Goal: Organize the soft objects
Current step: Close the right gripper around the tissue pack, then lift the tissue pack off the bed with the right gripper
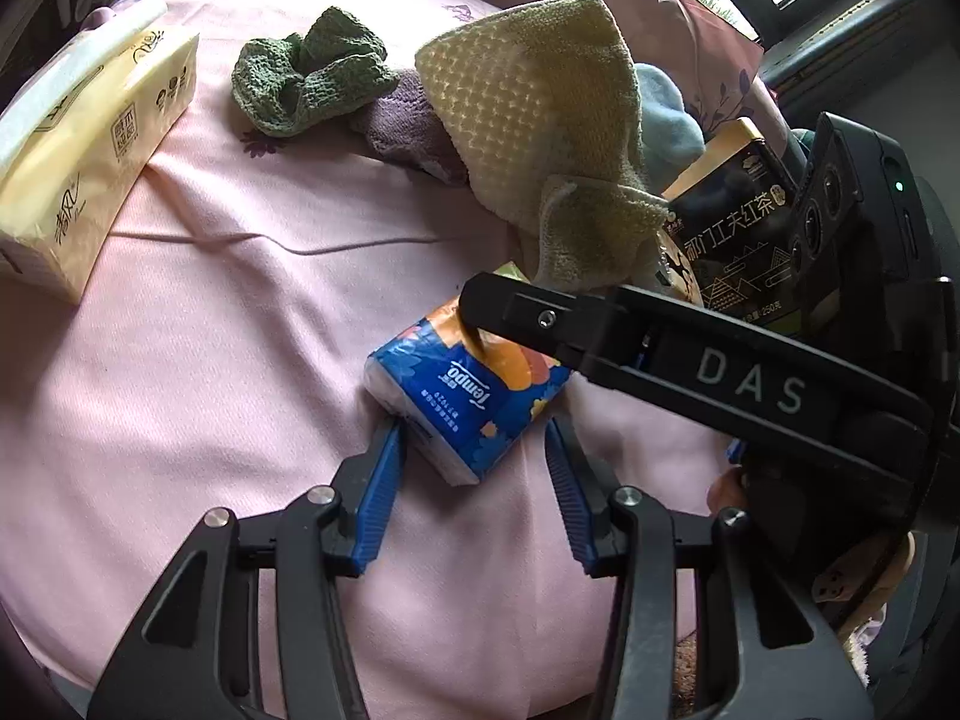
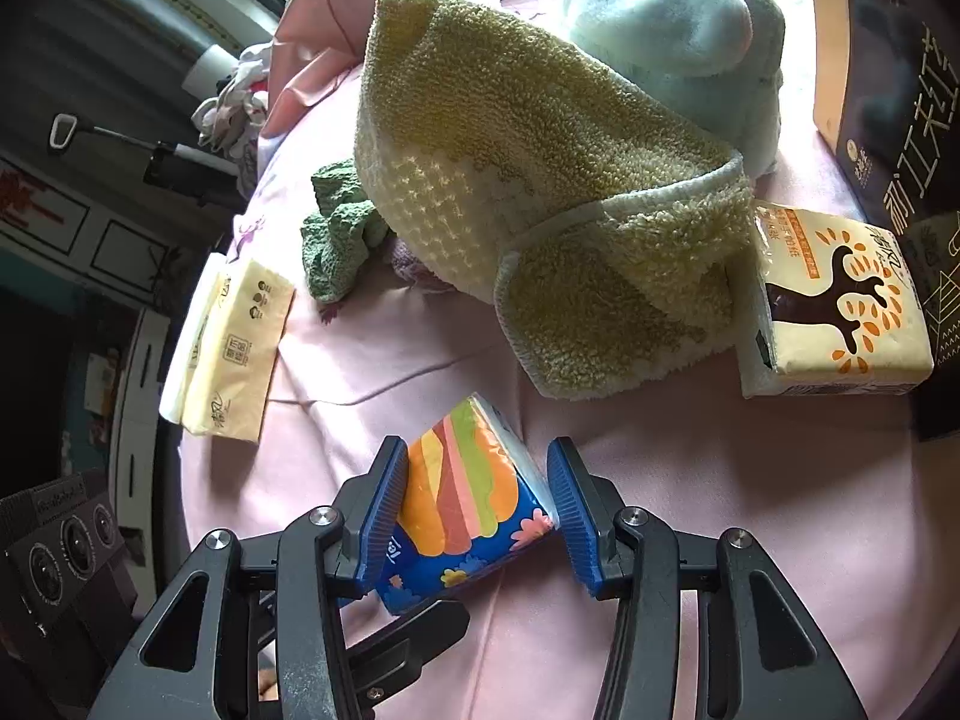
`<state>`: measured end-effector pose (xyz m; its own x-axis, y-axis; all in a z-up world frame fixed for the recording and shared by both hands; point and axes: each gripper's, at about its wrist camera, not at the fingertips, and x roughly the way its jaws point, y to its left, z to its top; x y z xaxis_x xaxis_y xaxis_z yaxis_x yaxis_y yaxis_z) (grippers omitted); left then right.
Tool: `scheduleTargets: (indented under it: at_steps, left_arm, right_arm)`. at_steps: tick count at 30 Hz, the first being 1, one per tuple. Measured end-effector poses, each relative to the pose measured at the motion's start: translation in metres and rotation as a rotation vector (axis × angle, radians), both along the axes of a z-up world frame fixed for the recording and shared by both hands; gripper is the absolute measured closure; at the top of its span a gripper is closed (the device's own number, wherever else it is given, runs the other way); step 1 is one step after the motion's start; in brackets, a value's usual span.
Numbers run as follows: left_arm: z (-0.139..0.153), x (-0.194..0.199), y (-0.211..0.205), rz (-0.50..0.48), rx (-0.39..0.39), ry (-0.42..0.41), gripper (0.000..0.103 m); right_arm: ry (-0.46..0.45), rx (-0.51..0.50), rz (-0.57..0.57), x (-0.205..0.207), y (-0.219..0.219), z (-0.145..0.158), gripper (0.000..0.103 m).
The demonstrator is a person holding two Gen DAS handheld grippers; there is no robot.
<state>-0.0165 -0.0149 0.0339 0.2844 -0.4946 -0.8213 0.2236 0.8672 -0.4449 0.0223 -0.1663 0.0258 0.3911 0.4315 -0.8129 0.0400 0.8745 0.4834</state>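
Observation:
A blue Tempo tissue pack [image 1: 474, 402] [image 2: 468, 510] with orange and flower print lies tilted on the pink bedsheet [image 1: 240, 360]. My left gripper [image 1: 471, 438] is shut on its near end, with a blue pad against each side. My right gripper [image 2: 477, 498] is shut on the same pack at its striped end. In the left wrist view, the right gripper's black finger [image 1: 540, 318] comes in from the right and rests on the pack's top edge. The left gripper's black finger [image 2: 420, 630] shows at the bottom of the right wrist view.
A yellow towel [image 1: 540, 108] [image 2: 510, 192] lies heaped behind the pack, beside a green knitted cloth [image 1: 312, 72], a purple cloth [image 1: 408, 126] and a pale blue plush towel [image 2: 672, 30]. A long yellow tissue pack [image 1: 90, 138] lies left. A black tea box [image 2: 888, 90] and a small tissue pack [image 2: 840, 300] stand right.

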Motion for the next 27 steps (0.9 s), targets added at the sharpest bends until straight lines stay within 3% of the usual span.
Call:
scheduleTargets:
  at_steps: [10, 13, 17, 20, 27]
  left_arm:
    - [-0.001, 0.007, -0.006, 0.046, 0.037, -0.029, 0.055]
    - [0.000, 0.008, -0.012, 0.055, 0.045, -0.031, 0.053]
    - [-0.004, 0.011, -0.016, 0.072, 0.019, -0.007, 0.043]
    - [-0.004, 0.013, -0.019, 0.068, 0.022, -0.013, 0.039]
    - [-0.006, 0.014, -0.017, 0.060, -0.040, -0.002, 0.026]
  right_arm:
    - [-0.003, 0.003, 0.015, -0.004, 0.000, -0.002, 0.052]
    - [0.001, 0.026, 0.004, -0.004, -0.001, -0.004, 0.047]
    - [-0.004, 0.009, 0.019, -0.004, 0.003, -0.003, 0.043]
    - [-0.004, 0.037, 0.016, -0.003, 0.001, -0.004, 0.039]
    - [0.010, 0.112, -0.007, -0.002, -0.008, -0.007, 0.038]
